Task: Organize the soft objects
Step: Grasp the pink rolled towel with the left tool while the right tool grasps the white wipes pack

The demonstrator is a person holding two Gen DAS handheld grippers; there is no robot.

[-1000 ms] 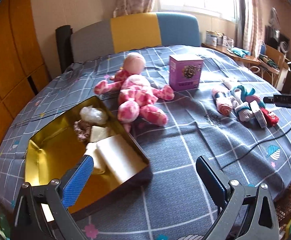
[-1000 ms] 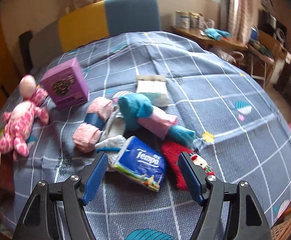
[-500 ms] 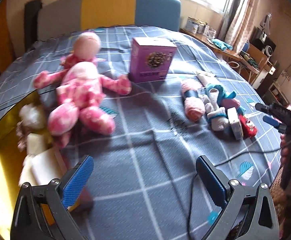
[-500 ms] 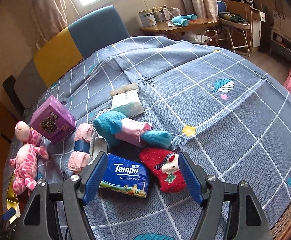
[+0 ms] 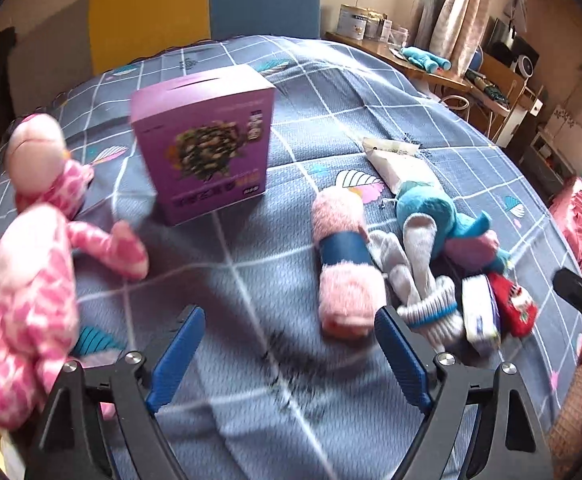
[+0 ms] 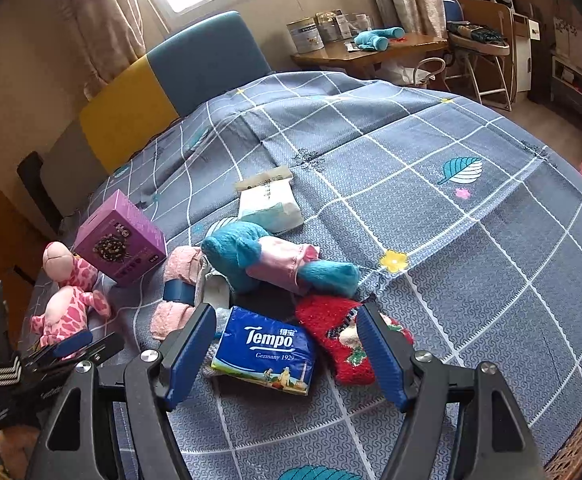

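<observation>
A pile of soft things lies on the blue checked tablecloth: a rolled pink towel with a blue band, white socks, a teal and pink plush, a red sock and a blue Tempo tissue pack. A pink spotted plush doll lies at the left. My left gripper is open and empty, just short of the towel. My right gripper is open, its jaws either side of the tissue pack.
A purple box stands upright between the doll and the pile. A white tissue pack lies behind the plush. A yellow and blue chair back stands at the far edge. A wooden side table holds tins.
My left gripper has swung right, away from the gold tin, and come close to the pink towel. My right gripper has lifted a little and settled over the tissue pack.
</observation>
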